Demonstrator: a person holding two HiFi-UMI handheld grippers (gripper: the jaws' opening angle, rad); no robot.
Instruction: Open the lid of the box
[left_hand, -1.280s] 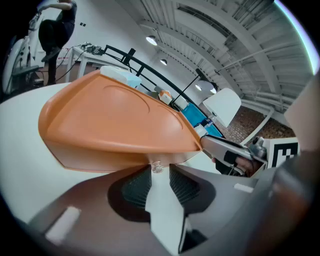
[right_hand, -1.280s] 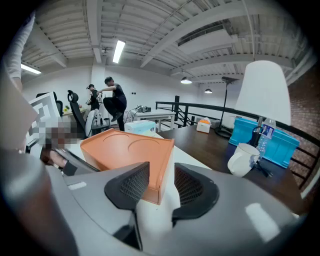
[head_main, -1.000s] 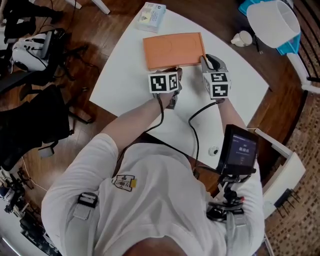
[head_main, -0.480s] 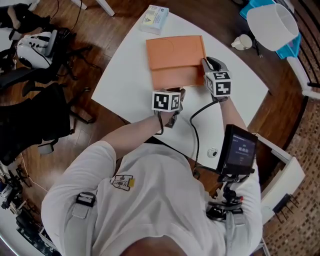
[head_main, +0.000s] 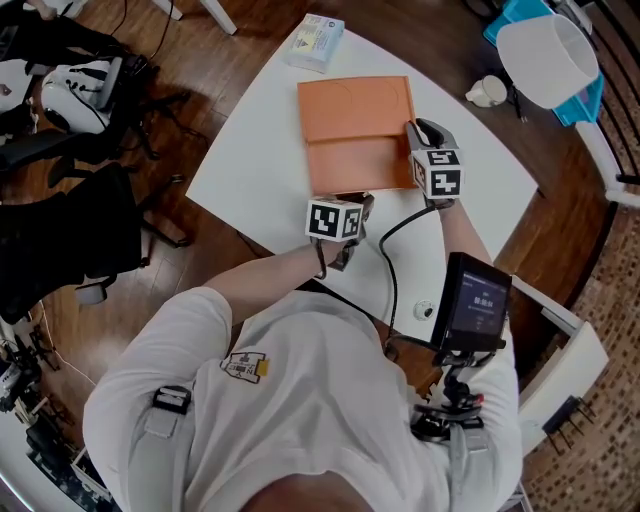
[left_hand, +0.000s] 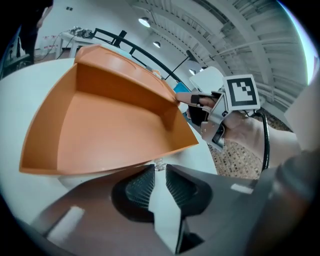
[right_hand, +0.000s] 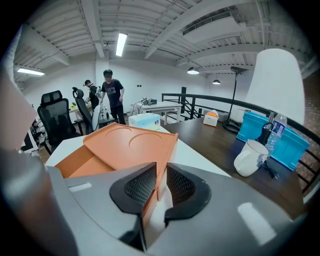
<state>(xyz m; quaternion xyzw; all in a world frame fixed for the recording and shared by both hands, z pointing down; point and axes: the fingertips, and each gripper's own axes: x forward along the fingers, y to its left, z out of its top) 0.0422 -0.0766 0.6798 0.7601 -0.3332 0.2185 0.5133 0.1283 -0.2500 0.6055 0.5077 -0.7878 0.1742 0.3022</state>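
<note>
A flat orange box lies on the white table (head_main: 255, 150). Its lid (head_main: 355, 105), embossed with two circles (right_hand: 127, 142), covers the far part. The inner tray (head_main: 362, 166) sticks out toward me, open and empty (left_hand: 110, 130). My left gripper (head_main: 350, 198) is at the tray's near edge, with its jaws narrowed on a small clear tab (left_hand: 158, 164) there. My right gripper (head_main: 414, 130) is at the box's right side, shut on the thin orange side wall (right_hand: 159, 175). The right gripper (left_hand: 200, 100) also shows in the left gripper view.
A tissue box (head_main: 320, 28) sits at the table's far corner. A white mug (head_main: 487, 92), a white lamp shade (head_main: 548, 50) and a blue bin (right_hand: 270, 135) stand to the right. A small round object (head_main: 425, 310) lies near me. Office chairs (head_main: 70, 100) stand left; people (right_hand: 112, 95) stand far off.
The tray has slid out of the box toward me, and my left gripper has drawn back with it. The right gripper has stayed at the box's right side.
</note>
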